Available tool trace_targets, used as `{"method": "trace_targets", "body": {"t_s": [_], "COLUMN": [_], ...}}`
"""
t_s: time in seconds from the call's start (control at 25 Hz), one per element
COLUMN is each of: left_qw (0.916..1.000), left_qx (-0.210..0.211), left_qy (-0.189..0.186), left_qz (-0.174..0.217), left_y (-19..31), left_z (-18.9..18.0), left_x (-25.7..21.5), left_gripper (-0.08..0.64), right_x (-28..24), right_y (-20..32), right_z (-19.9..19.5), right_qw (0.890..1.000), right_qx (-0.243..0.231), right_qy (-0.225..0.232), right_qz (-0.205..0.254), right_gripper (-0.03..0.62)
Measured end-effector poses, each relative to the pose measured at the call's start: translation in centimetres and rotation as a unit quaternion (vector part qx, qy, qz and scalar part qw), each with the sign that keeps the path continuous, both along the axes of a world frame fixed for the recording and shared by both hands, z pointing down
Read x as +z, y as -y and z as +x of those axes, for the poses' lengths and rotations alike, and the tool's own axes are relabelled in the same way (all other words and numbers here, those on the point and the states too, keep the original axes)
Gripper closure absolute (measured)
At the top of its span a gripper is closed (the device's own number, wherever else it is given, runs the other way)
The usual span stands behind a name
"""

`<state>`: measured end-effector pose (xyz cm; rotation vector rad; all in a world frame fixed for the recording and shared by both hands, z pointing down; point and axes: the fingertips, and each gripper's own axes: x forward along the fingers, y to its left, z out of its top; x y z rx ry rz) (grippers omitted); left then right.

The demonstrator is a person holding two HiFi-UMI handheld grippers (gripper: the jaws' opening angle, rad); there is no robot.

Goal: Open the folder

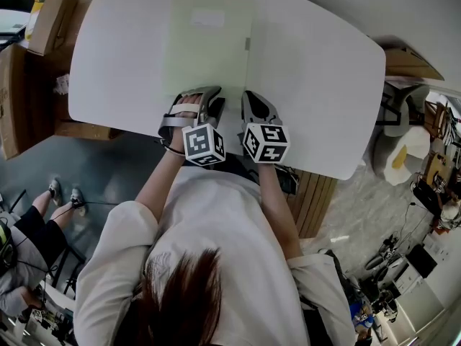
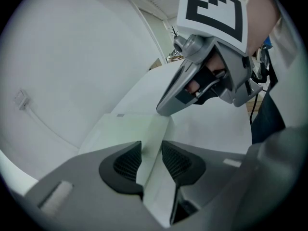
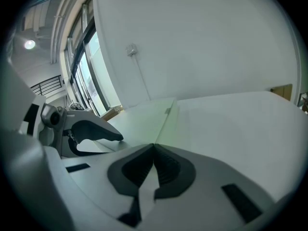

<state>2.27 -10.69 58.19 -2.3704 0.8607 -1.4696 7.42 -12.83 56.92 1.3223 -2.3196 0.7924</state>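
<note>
Worktop: a white worktop (image 1: 317, 63) with rounded corners is seen from above, and the folder is carried on it.
Folder: a pale green folder (image 1: 209, 42) is laid flat on the worktop. Its near edge is turned toward the person, just ahead of both tools.
Folder details: a pale label (image 1: 207, 18) is seen near the far edge, and a small grey tab (image 1: 247, 43) on the right-hand edge. The print on the label cannot be read.
Left tool: the left tool (image 1: 205, 96) is held low at the folder's near edge. In the left gripper view its jaws are seen parted, with a pale sheet of the folder (image 2: 130, 129) lying in the gap between the ribbed pads (image 2: 127, 163). The left tool is released, not clamped.
Right tool: the right tool (image 1: 252, 99) is set just beside the left one, at the folder's near right corner. In the right gripper view its dark pads (image 3: 166, 170) are pressed together at the tips, and a thin pale strip of the folder (image 3: 144, 114) is pinched between them. The right tool is clenched on the folder.
Marker cubes: one marker cube (image 1: 204, 144) is carried on the left tool and another on the right, side by side above the worktop's near edge.
Surroundings: cardboard boxes (image 1: 50, 20) are stacked beyond the worktop's left end.
</note>
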Motion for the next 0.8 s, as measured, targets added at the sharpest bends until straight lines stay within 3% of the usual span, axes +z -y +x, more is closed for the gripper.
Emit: {"method": "trace_targets", "body": {"t_s": [0.36,0.8], "left_qw": [0.9995,0.9993], "left_qx": [-0.012,-0.012], "left_qy": [-0.027,-0.012], "left_qz": [0.009,0.032], "left_y": [0.1,0.3], "left_z": [-0.1,-0.6], "left_x": [-0.9,-1.1], "left_gripper": [0.433,0.466], "right_x": [0.0,-0.1], "right_y": [0.1,0.3], "right_z": [0.0,-0.5], "right_qw": [1.0,1.0], "right_qx": [-0.008,-0.012], "right_qy": [-0.009,-0.015], "right_qz": [-0.004,-0.005], "right_gripper": [0.584,0.585]}}
